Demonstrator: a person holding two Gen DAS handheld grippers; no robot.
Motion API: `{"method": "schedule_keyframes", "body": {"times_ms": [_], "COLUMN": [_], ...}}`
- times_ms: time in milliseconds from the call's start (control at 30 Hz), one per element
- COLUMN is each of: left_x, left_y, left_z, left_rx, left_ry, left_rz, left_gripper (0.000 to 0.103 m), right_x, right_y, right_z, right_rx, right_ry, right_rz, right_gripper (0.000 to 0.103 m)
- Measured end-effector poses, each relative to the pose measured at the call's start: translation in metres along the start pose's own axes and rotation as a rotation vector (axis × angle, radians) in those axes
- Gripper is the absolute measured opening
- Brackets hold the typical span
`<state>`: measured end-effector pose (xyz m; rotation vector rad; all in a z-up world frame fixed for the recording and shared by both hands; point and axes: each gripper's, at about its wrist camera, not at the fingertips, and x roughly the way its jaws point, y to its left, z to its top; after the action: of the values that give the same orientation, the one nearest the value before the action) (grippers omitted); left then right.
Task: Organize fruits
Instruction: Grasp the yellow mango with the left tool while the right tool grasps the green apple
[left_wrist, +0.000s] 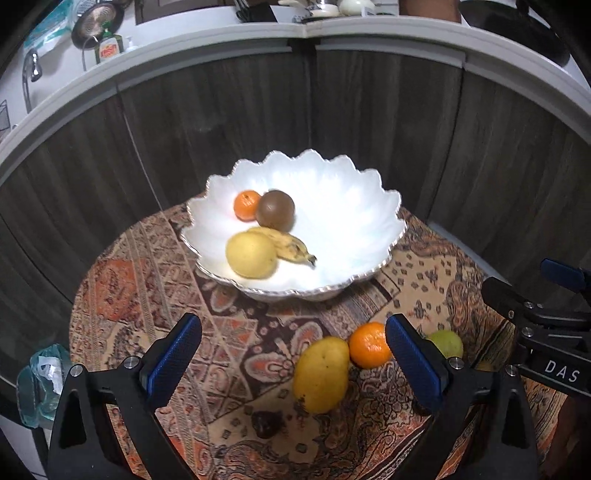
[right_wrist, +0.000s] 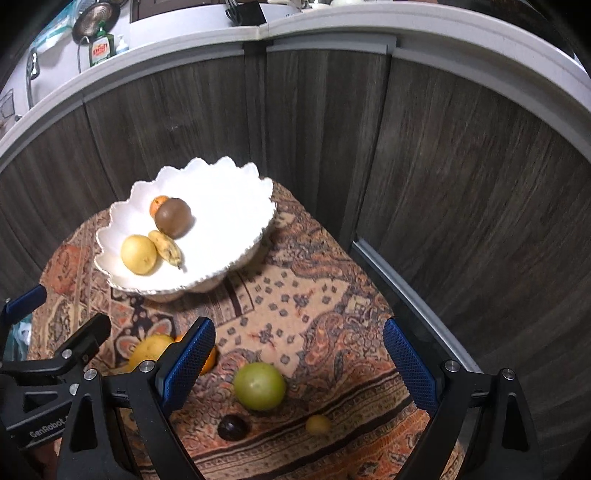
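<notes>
Holding both tools above the table (right_wrist: 332, 295), you have each one spread wide with nothing between the blue pads; the left gripper (left_wrist: 293, 358) hangs over the yellow mango (left_wrist: 322, 374) and the orange (left_wrist: 369, 345), and the right gripper (right_wrist: 299, 360) hangs over the green fruit (right_wrist: 259, 386).

The white bowl (left_wrist: 351, 221) sits at the far side of the patterned cloth; it already has a small orange, a round brown fruit, a banana and a yellow round fruit inside. Loose on the cloth you have the yellow mango touching the orange, the green fruit just beside them, a small dark fruit (right_wrist: 232, 427) and a tiny yellow fruit (right_wrist: 317, 424) near your right gripper.

The mango looks like the heaviest one, and smooth, so it may slip; take it across its fat middle, not at the ends. The orange is round and can roll; close on its widest part. The green fruit looks firm; grab it at the middle too. The two small ones are light but easy to miss, so come straight down over them. Squeeze softly, because ripe fruit bruises. The bowl looks like it could chip, so I think you should set each fruit down low and gently, not drop it.
</notes>
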<state>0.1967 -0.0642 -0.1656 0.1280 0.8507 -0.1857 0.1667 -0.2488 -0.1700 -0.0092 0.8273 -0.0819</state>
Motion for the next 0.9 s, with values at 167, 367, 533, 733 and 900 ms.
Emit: {"method": "schedule_keyframes", "body": {"times_ms": [167,367,533,733,900], "left_x": [0.018,0.033,0.05,0.066,0.078], "left_y": [-0.008,-0.015,-0.018,-0.02,-0.019], "left_z": [-0.013,-0.028,-0.039,-0.047,-0.051], "left_rx": [0.048,0.085,0.101,0.119,0.108], "left_ry": [0.047,0.087,0.139,0.18,0.208], "left_rz": [-0.016,-0.024,-0.036,-0.046,-0.051], "left_gripper": [0.096,0.096,0.09,0.086,0.084], "right_x": [0.013,0.029,0.043,0.06,0.069], "right_y": [0.003,0.002,0.008,0.015,0.021], "right_z": [-0.013,-0.027,-0.039,-0.05,-0.055], "right_rx": [-0.022,-0.04,-0.08,-0.116,-0.141], "right_ry": [0.039,0.086,0.123,0.172,0.187], "right_rz": [0.015,0.023,0.048,0.078,0.106], "right_gripper": [0.093,0.092,0.087,0.081,0.074]}}
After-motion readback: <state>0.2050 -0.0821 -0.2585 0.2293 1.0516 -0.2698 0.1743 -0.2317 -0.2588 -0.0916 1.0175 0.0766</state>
